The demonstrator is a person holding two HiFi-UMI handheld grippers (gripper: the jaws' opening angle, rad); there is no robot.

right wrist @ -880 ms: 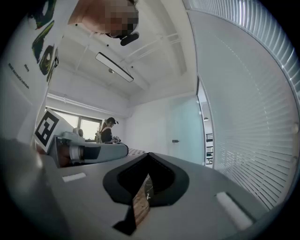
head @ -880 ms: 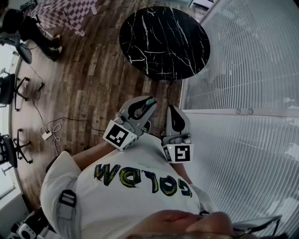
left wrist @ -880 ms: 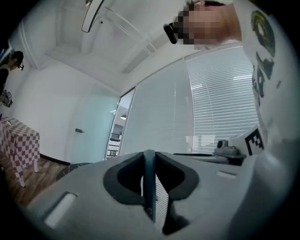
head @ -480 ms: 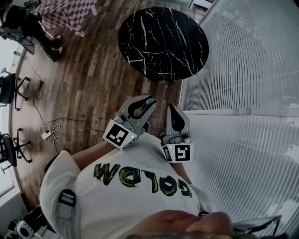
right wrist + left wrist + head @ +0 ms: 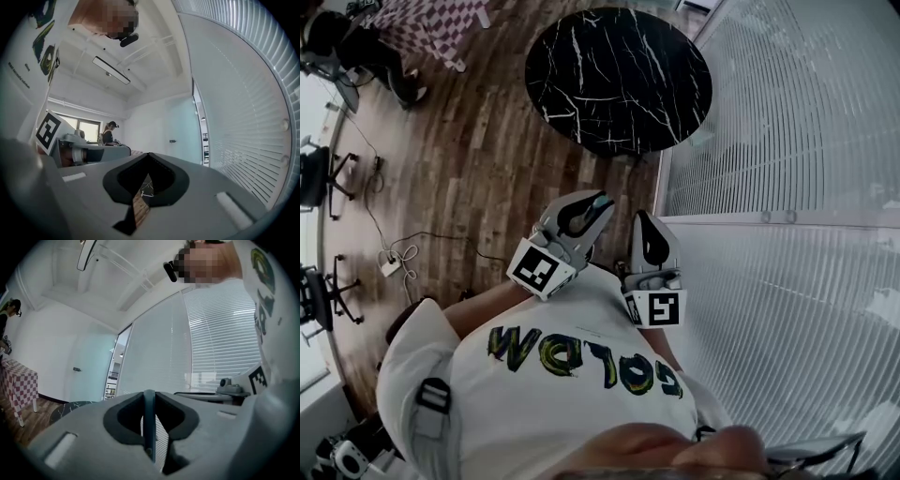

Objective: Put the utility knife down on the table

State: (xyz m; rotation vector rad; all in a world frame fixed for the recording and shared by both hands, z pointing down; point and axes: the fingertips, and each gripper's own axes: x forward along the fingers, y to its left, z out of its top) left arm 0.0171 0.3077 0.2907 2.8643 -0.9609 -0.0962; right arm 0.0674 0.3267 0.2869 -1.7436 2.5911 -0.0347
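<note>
Clamped edge-on between the left tongs (image 5: 589, 212): a thin blue-grey utility knife (image 5: 149, 423), at lower centre of the left gripper view. Held in the air near the middle of the head view, well apart from the round black marble bench (image 5: 619, 80) at upper centre. Just beside, right tongs (image 5: 644, 225) with tips pressed together, gripping nothing.

I count two claws: one left claw (image 5: 600, 202) and one right claw (image 5: 643, 221). There are two marker cubes (image 5: 534, 270), one utility knife (image 5: 149, 423) and two benches: one round black marble bench (image 5: 619, 80) and one checkered-cloth bench (image 5: 431, 23). One power strip (image 5: 391, 267) lies on the floor (image 5: 487, 169).
</note>
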